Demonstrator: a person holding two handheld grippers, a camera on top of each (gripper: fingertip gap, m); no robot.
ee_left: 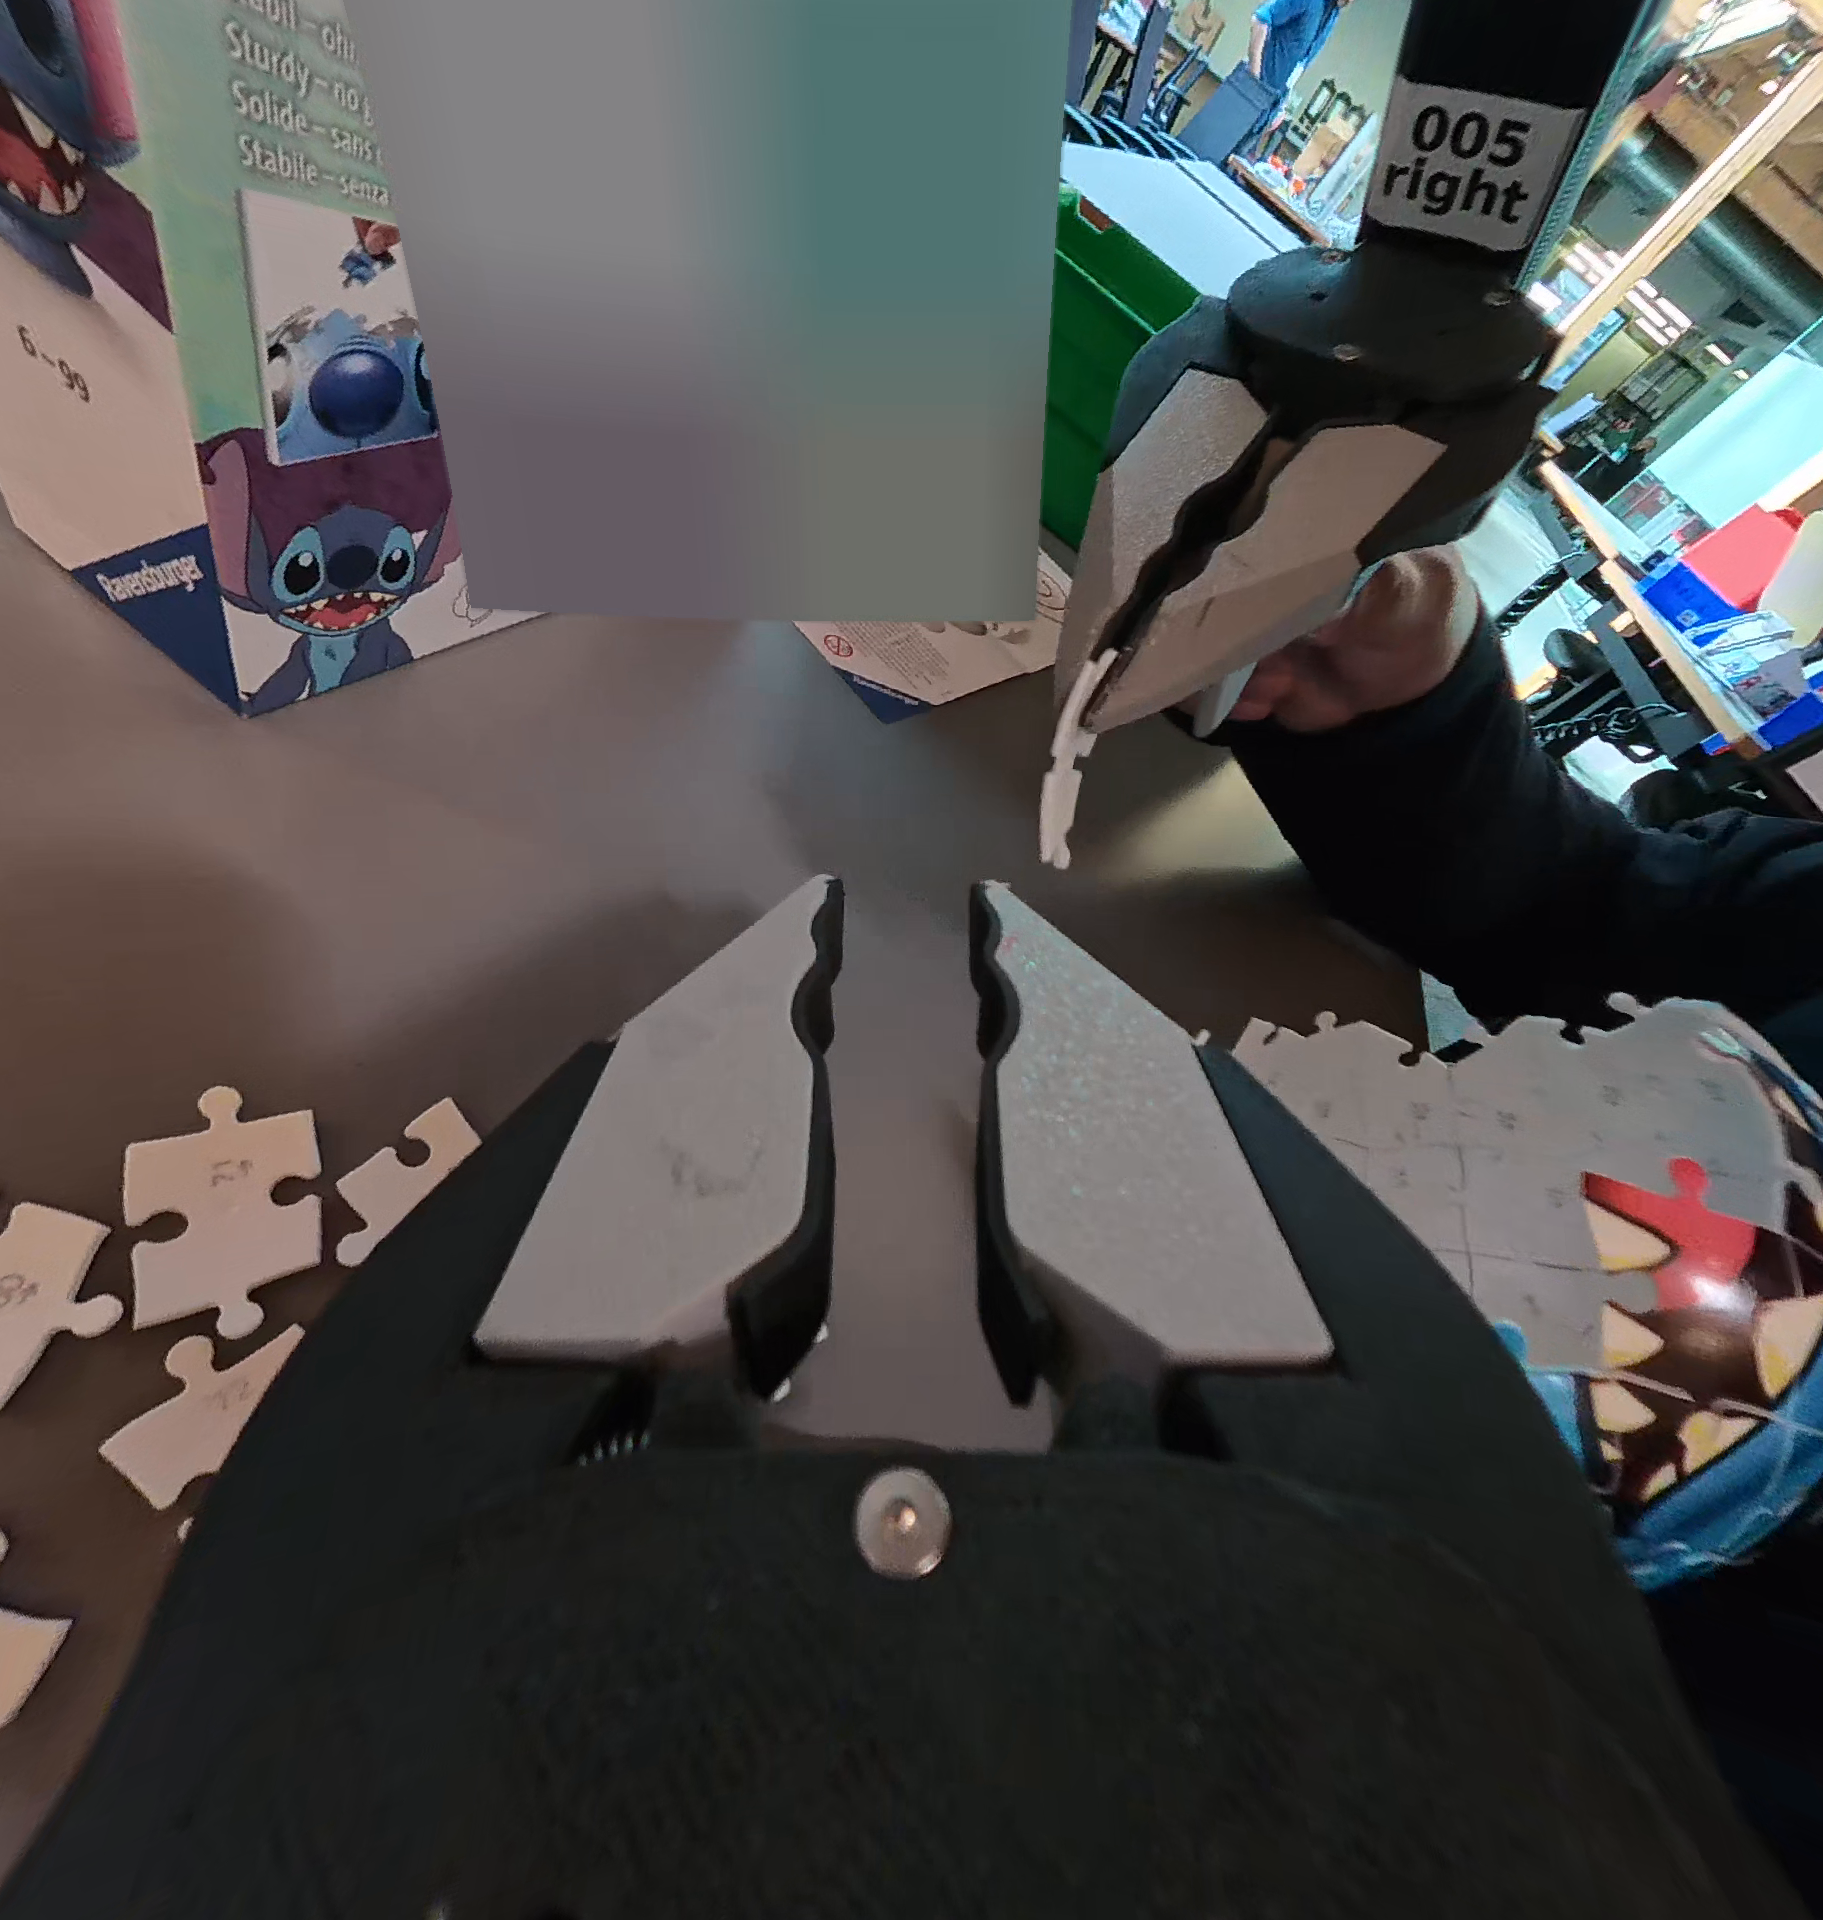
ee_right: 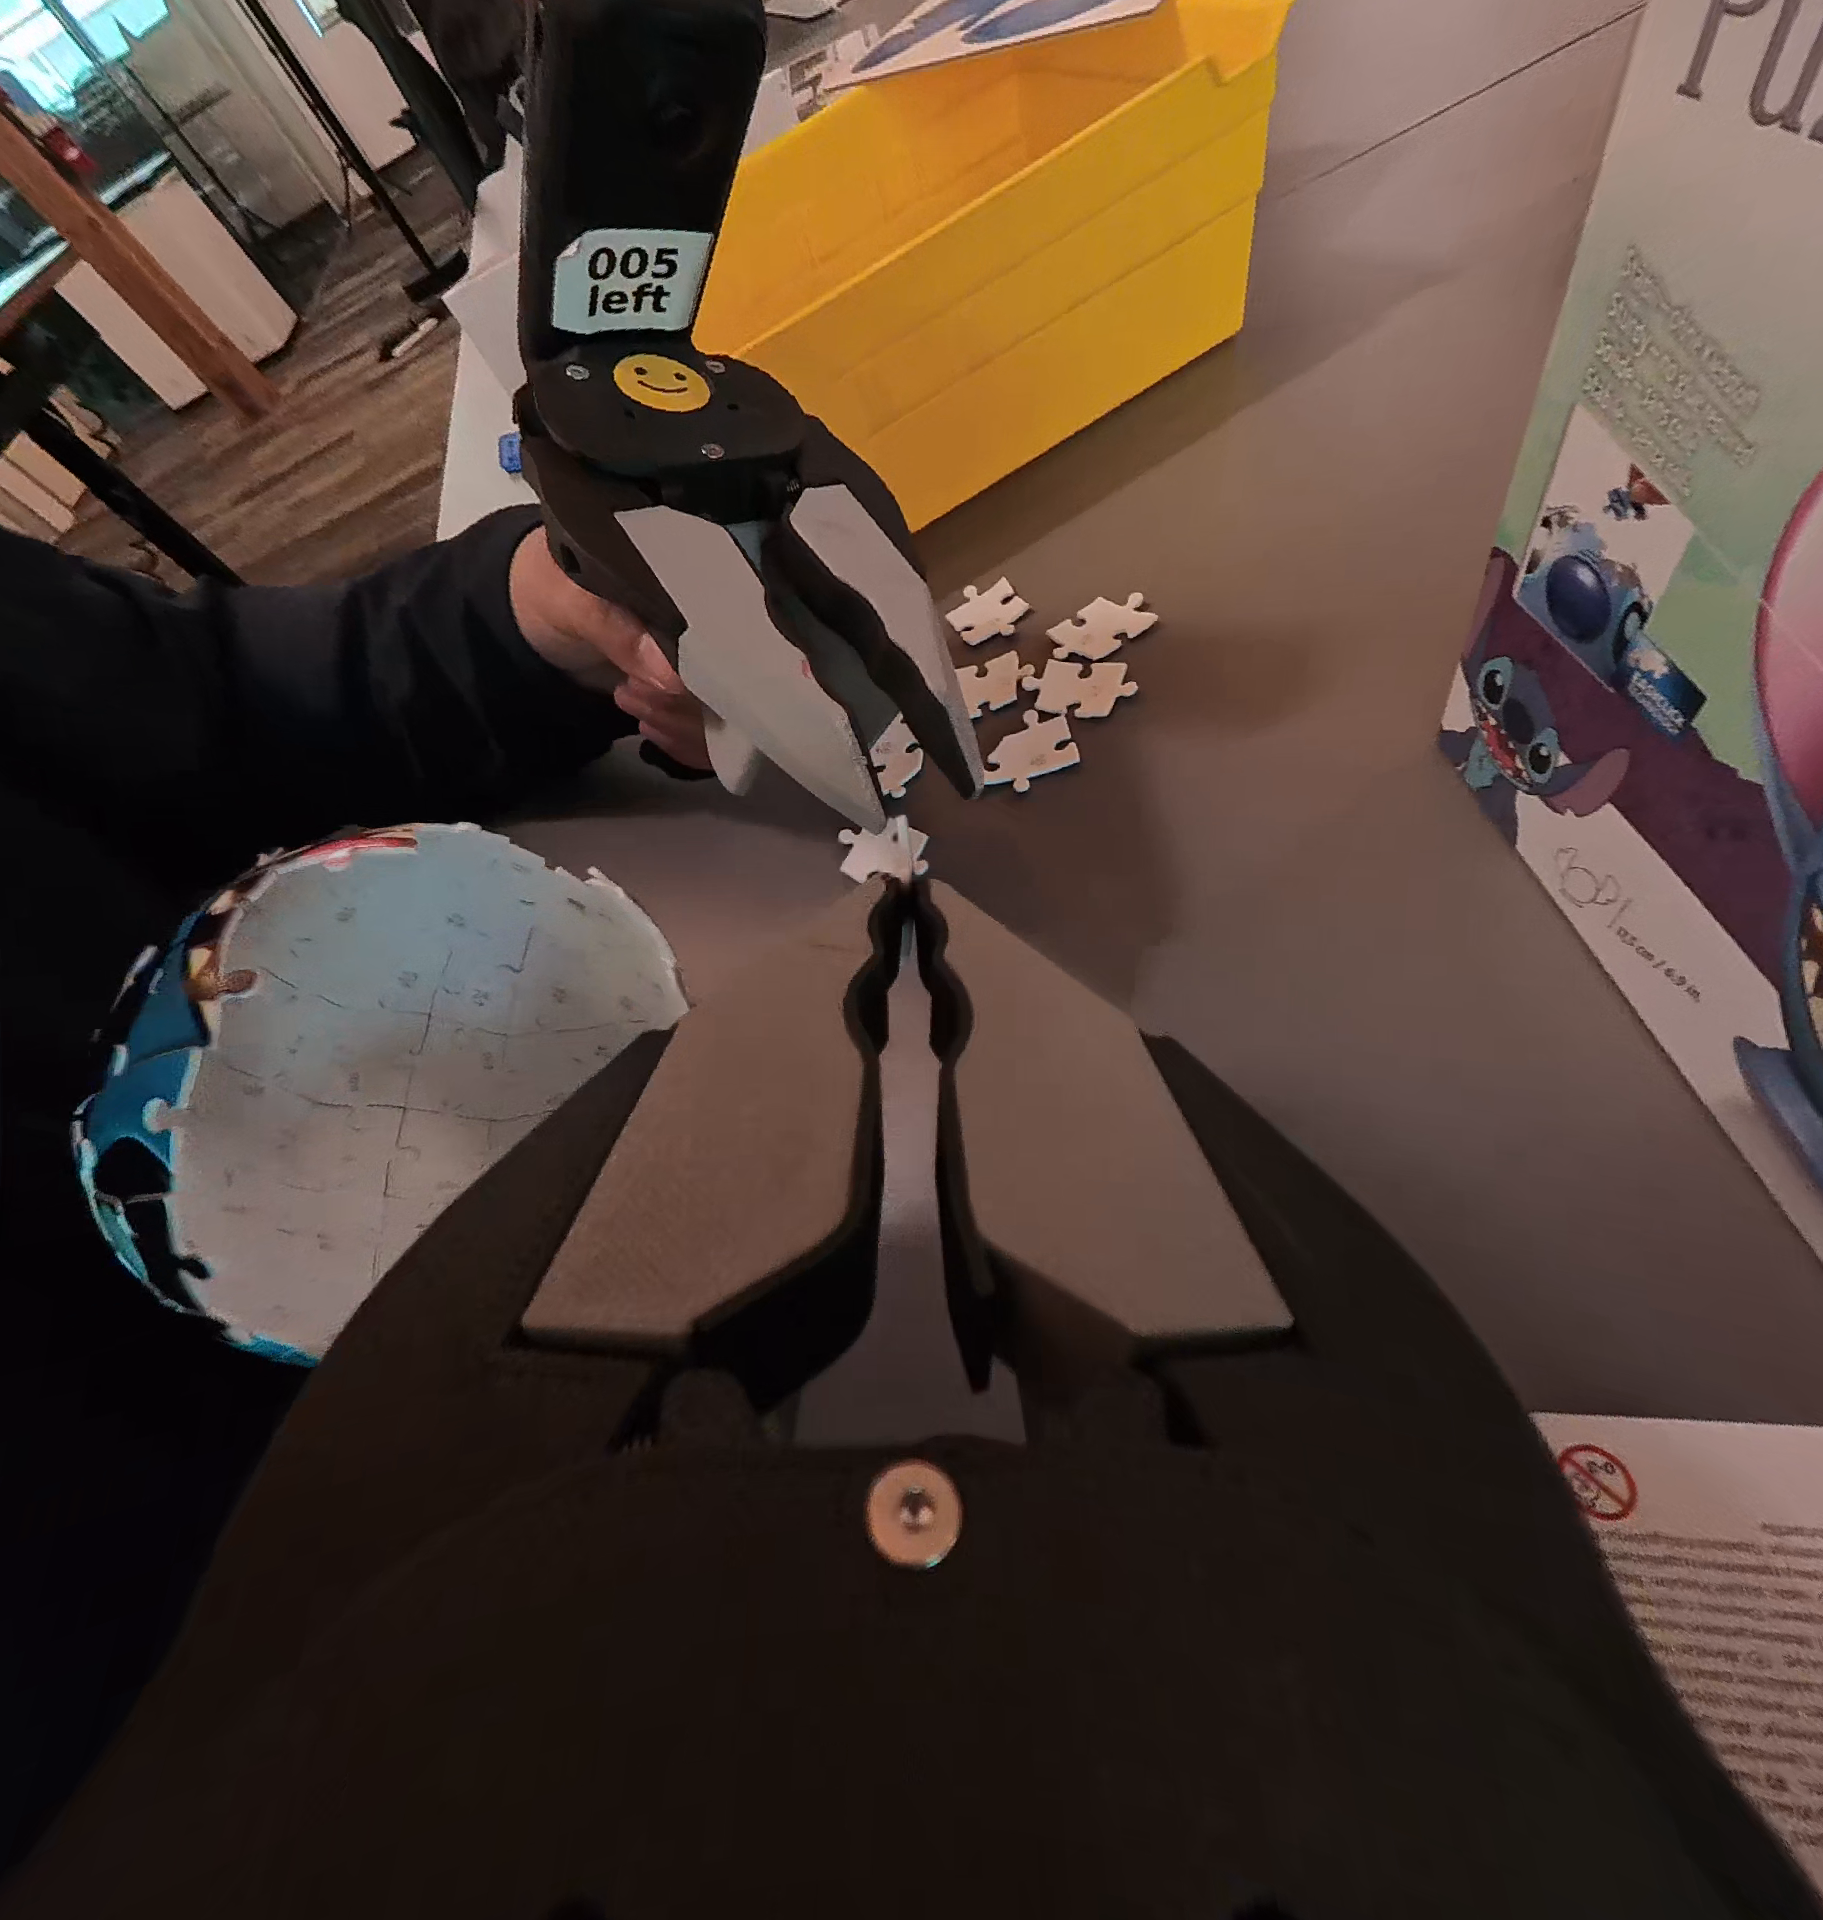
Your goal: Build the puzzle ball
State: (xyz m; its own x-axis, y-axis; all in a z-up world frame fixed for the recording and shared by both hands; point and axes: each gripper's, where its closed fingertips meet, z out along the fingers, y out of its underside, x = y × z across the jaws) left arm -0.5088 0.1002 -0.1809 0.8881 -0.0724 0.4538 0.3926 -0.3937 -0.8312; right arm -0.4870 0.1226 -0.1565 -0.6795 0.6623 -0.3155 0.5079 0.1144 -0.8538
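Observation:
My right gripper (ee_right: 902, 891) is shut on a white puzzle piece (ee_right: 881, 852) and holds it above the grey table. In the left wrist view the right gripper (ee_left: 1089, 701) hangs at upper right with that piece (ee_left: 1065, 769) pointing down. My left gripper (ee_left: 907, 891) is open and empty, its tips just below and left of the piece. In the right wrist view the left gripper (ee_right: 919, 805) sits just beyond the held piece. The half-built puzzle ball (ee_right: 387, 1060), white inside and blue outside, lies open side up at the left; it also shows in the left wrist view (ee_left: 1489, 1132).
Several loose white pieces (ee_right: 1052, 665) lie on the table beyond the left gripper, seen also in the left wrist view (ee_left: 221, 1195). The puzzle box (ee_right: 1665, 623) stands at the right. A yellow bin (ee_right: 990, 312) is at the back. A printed sheet (ee_right: 1717, 1610) lies near right. Across from one pair of fingers to the other is roughly 5 cm.

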